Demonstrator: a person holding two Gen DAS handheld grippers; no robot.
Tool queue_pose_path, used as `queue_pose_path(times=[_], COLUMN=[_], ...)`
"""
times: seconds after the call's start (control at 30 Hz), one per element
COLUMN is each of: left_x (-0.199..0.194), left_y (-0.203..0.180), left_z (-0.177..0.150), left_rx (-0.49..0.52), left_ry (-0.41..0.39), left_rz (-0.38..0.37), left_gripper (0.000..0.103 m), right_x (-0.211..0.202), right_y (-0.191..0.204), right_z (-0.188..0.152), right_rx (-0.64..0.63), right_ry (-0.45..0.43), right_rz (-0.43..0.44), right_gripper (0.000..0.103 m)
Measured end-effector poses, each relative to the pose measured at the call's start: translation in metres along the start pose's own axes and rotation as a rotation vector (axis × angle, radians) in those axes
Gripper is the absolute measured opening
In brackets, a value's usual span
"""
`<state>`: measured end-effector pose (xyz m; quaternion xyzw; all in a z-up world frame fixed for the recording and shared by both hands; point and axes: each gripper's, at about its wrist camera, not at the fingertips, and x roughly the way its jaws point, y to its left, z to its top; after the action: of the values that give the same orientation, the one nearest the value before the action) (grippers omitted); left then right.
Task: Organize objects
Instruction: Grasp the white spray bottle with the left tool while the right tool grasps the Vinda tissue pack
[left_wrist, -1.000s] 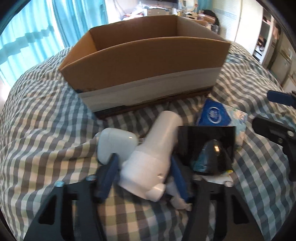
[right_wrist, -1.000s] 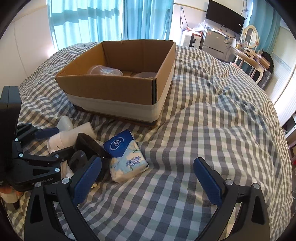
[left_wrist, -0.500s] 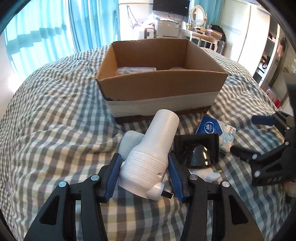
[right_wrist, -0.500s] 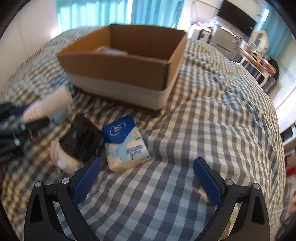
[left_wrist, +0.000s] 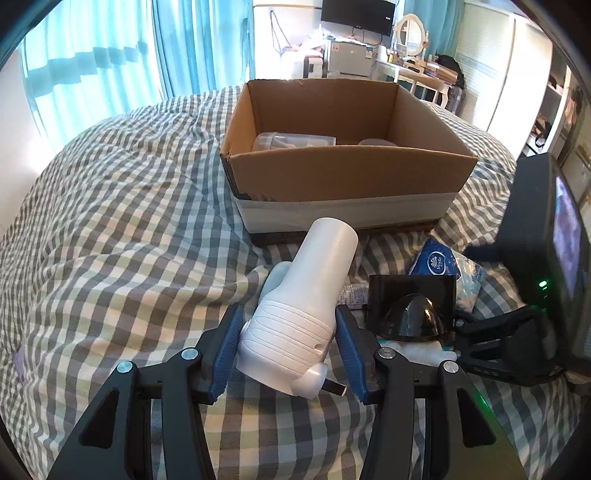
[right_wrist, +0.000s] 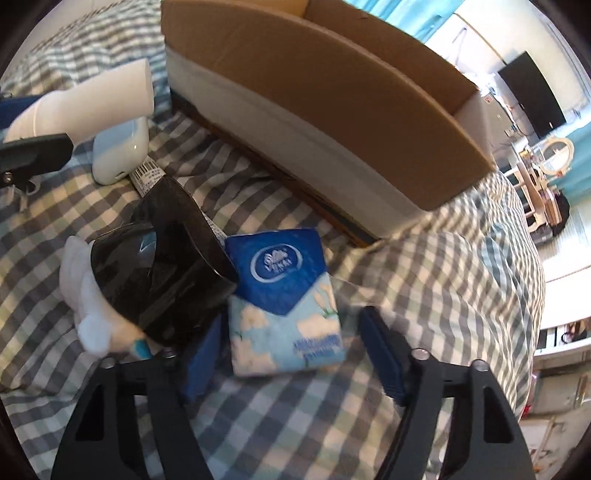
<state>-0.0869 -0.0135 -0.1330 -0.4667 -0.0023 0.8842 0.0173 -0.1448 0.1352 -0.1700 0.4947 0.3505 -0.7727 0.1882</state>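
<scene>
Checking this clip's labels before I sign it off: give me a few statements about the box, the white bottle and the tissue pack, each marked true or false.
1. The left gripper is shut on the white bottle. True.
2. The cardboard box is empty. False: a clear plastic container lies inside.
3. The tissue pack lies between the right gripper's blue pads. True; the jaws have just been closing, and a gap shows at the right-hand pad.
4. The tissue pack is inside the box. False: it lies on the checked bedcover, in front of the box.
5. The black holder sits left of the tissue pack. True.
</scene>
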Motion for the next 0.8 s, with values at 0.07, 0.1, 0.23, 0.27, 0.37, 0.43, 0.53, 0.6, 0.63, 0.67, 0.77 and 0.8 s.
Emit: queue_pose_path(times=[0.07,0.1,0.23,0.27,0.37,0.43,0.53,0.6,0.63,0.67,0.77,0.8], left_x=[0.000,0.000,-0.003,-0.005,-0.013,-0.018,-0.030,-0.039,-0.043,-0.049,-0.063,-0.066], left_y=[0.000,0.000,0.001,0.000,-0.003,-0.006,-0.010,-0.014,-0.016,-0.017,-0.021,-0.021], left_z=[0.000,-0.001,-0.001,-0.002,-0.004,-0.006,-0.008,-0.010,-0.009,-0.010,-0.011,-0.011], left_rx=[0.001,-0.001,-0.012,-0.013,-0.007,-0.005,-0.001,0.002,0.005,0.008,0.016,0.019], left_ry=[0.001,0.001,0.000,-0.001,-0.013,-0.019,-0.035,-0.051,-0.058,-0.068,-0.094,-0.100], left_rz=[-0.002,-0.002,-0.009,-0.014,-0.022,-0.029,-0.033,-0.034,-0.035,-0.034,-0.035,-0.036], left_gripper=[0.052,0.052,0.052,0.052,0.052,0.052,0.052,0.052,0.052,0.052,0.052,0.052], right_x=[0.002,0.001,-0.013,-0.017,-0.033,-0.046,-0.066,-0.080,-0.088,-0.092,-0.115,-0.120], right_y=[0.001,0.002,-0.006,-0.009,-0.018,-0.021,-0.024,-0.024,-0.023,-0.020,-0.014,-0.014], right_z=[0.000,-0.001,-0.006,-0.008,-0.013,-0.017,-0.024,-0.029,-0.028,-0.025,-0.030,-0.033], right_rx=[-0.008,-0.006,0.037,0.053,0.108,0.138,0.169,0.185,0.195,0.200,0.214,0.217], right_ry=[0.007,0.003,-0.032,-0.041,-0.079,-0.105,-0.144,-0.169,-0.183,-0.192,-0.231,-0.238], right_rz=[0.004,0.001,0.003,0.000,-0.009,-0.005,-0.001,-0.001,-0.002,-0.002,-0.008,-0.008], right_gripper=[0.056,0.055,0.054,0.054,0.054,0.054,0.054,0.054,0.054,0.054,0.054,0.054])
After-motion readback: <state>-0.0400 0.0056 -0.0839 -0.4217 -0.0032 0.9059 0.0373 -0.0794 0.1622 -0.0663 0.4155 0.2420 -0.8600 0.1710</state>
